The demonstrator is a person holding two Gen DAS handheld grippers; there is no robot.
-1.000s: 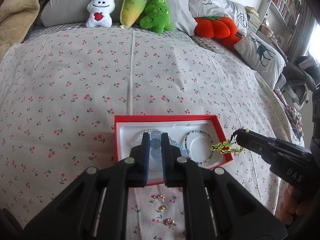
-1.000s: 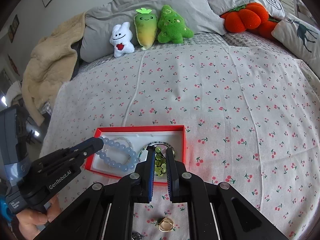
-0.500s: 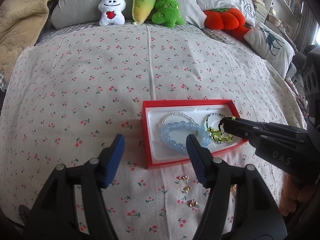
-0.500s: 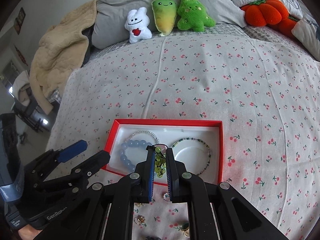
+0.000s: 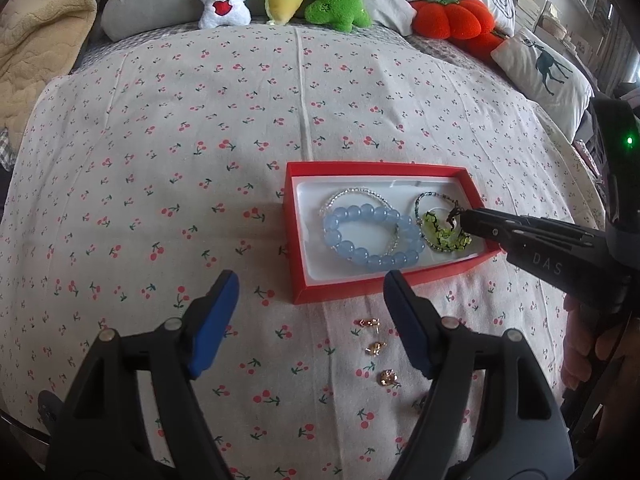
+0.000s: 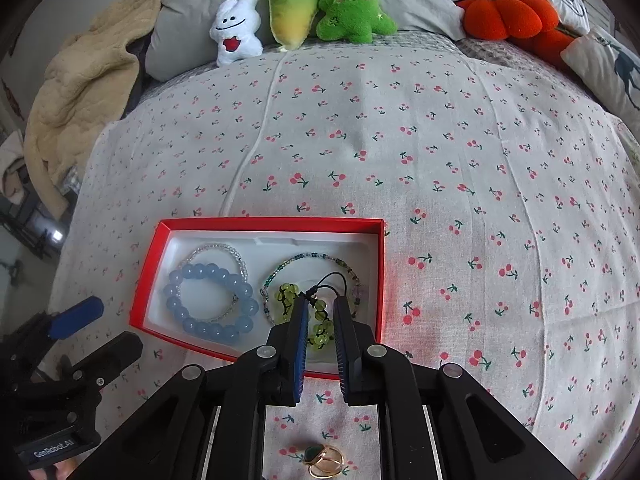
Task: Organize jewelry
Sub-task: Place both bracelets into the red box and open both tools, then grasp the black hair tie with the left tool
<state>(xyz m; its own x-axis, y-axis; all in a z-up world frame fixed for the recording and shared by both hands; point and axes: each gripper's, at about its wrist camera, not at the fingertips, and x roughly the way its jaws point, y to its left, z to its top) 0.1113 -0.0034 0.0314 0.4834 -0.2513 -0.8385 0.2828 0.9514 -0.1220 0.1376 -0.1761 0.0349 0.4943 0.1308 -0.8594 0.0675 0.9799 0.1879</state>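
A red box (image 5: 304,292) (image 6: 276,224) with a white liner lies on the cherry-print bedspread. In it lie a blue bead bracelet (image 5: 362,258) (image 6: 188,322), a clear bead bracelet (image 6: 224,249) and a multicolour bead bracelet (image 6: 316,258). A green bead bracelet (image 5: 440,236) (image 6: 286,298) lies in the box's right half. My right gripper (image 6: 323,312) (image 5: 466,220) hovers over it, jaws slightly parted, green beads between them. My left gripper (image 5: 310,284) is wide open and empty in front of the box.
Small gold earrings (image 5: 376,347) lie on the bedspread in front of the box, and gold rings (image 6: 324,466) lie near the right gripper's base. Plush toys (image 6: 294,12) and pillows (image 5: 540,68) line the far edge. A beige blanket (image 6: 80,92) lies far left.
My left gripper let go of the blue bracelet in the box, opened wide and drew back. My right gripper lowered the green bracelet into the box and its jaws parted.
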